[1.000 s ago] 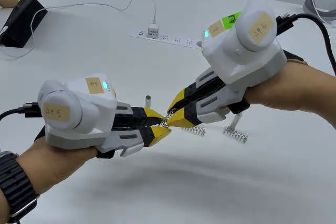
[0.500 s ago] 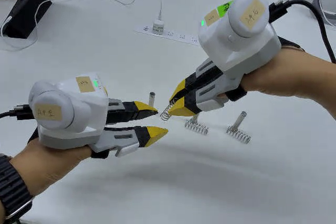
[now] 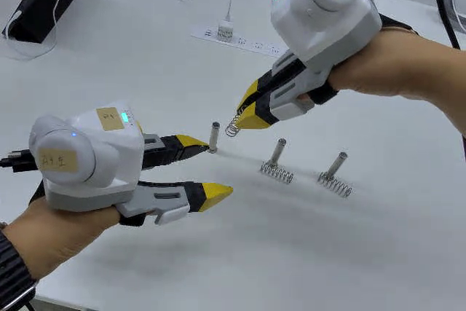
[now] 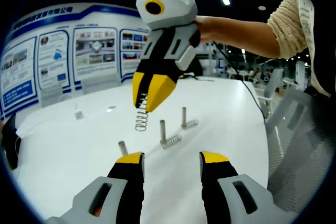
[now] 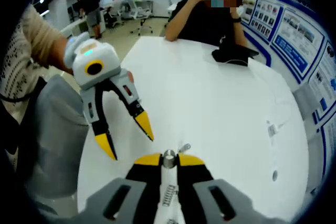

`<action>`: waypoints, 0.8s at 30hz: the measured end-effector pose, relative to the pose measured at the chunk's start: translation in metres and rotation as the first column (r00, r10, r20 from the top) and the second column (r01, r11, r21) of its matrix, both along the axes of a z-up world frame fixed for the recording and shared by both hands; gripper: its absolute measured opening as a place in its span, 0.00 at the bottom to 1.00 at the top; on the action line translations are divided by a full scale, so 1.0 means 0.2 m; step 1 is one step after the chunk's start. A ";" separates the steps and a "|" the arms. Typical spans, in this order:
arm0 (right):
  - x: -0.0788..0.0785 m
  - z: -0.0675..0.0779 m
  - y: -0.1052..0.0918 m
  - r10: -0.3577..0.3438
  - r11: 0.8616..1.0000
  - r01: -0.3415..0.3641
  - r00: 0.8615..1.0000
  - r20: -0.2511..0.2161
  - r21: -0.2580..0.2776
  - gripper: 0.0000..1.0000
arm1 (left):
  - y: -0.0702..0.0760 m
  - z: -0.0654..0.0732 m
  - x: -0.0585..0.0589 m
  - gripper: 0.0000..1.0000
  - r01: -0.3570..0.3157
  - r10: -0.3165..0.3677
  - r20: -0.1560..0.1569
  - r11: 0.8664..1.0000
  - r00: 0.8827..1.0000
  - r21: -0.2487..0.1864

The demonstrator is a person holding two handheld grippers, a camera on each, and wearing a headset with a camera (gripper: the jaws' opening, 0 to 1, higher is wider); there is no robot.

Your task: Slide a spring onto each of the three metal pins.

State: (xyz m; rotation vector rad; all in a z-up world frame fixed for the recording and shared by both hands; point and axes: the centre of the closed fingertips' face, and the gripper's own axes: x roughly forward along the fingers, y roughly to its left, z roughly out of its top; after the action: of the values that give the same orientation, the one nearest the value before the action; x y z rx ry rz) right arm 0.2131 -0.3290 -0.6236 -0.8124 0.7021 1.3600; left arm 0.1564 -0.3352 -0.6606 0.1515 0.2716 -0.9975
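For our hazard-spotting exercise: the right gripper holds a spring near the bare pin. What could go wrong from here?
The spring hangs beside the bare pin, not over it; lowering may miss. The right gripper pinches only its end; it could slip. The left gripper, close by, might knock the pin.

Three pins stand in a row on the table (image 3: 145, 78): the bare pin (image 3: 214, 136) on the left, then the middle pin (image 3: 277, 152) and the right pin (image 3: 338, 163). A loose spring (image 3: 277, 173) lies at the middle pin's foot and another spring (image 3: 335, 185) at the right pin's. The right gripper (image 3: 242, 120) pinches a held spring (image 3: 232, 128) just right of the bare pin's top. The left gripper (image 3: 216, 167), near left, has its far jaw tip beside that pin.
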 end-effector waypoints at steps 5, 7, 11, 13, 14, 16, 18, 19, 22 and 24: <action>0.06 -0.02 0.04 0.006 1.000 -0.006 1.000 -0.005 -0.027 0.12 | -0.01 -0.01 -0.02 0.46 -0.006 0.006 -0.007 1.000 1.000 -0.004; 0.07 -0.04 0.06 0.011 0.999 -0.011 1.000 -0.004 -0.041 0.12 | -0.01 -0.01 -0.03 0.47 -0.009 0.009 -0.011 1.000 1.000 -0.012; 0.11 -0.07 0.08 0.018 0.998 -0.018 1.000 -0.006 -0.063 0.12 | -0.02 -0.01 -0.04 0.49 -0.014 0.014 -0.012 1.000 1.000 -0.019; 0.11 -0.08 0.09 0.019 0.997 -0.020 1.000 -0.011 -0.073 0.12 | -0.02 -0.02 -0.04 0.49 -0.018 0.018 -0.014 1.000 1.000 -0.018; 0.10 -0.09 0.09 0.020 0.997 -0.021 1.000 -0.016 -0.080 0.12 | -0.01 -0.02 -0.04 0.49 -0.021 0.021 -0.016 1.000 1.000 -0.019; 0.11 -0.11 0.09 0.020 0.996 -0.022 1.000 -0.019 -0.092 0.12 | -0.01 -0.03 -0.04 0.50 -0.023 0.023 -0.019 1.000 1.000 -0.018; 0.11 -0.12 0.09 0.020 0.994 -0.023 0.999 -0.028 -0.105 0.12 | -0.01 -0.04 -0.04 0.50 -0.027 0.027 -0.023 0.999 0.999 -0.019; 0.11 -0.13 0.09 0.020 0.993 -0.024 0.999 -0.035 -0.112 0.12 | -0.01 -0.04 -0.04 0.51 -0.030 0.029 -0.025 0.999 0.999 -0.019; 0.11 -0.16 0.09 0.027 0.991 -0.031 0.999 -0.036 -0.130 0.12 | 0.00 -0.05 -0.04 0.51 -0.034 0.034 -0.032 0.999 0.999 -0.021; 0.12 -0.17 0.09 0.027 0.990 -0.032 0.999 -0.038 -0.140 0.12 | 0.00 -0.06 -0.04 0.51 -0.034 0.034 -0.036 0.999 0.999 -0.021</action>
State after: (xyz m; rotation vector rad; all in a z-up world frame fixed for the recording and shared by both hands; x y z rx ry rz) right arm 0.2369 -0.3116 -0.6578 -0.9156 0.8240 1.3659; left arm 0.1490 -0.3353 -0.6718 0.1097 0.2948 -0.9696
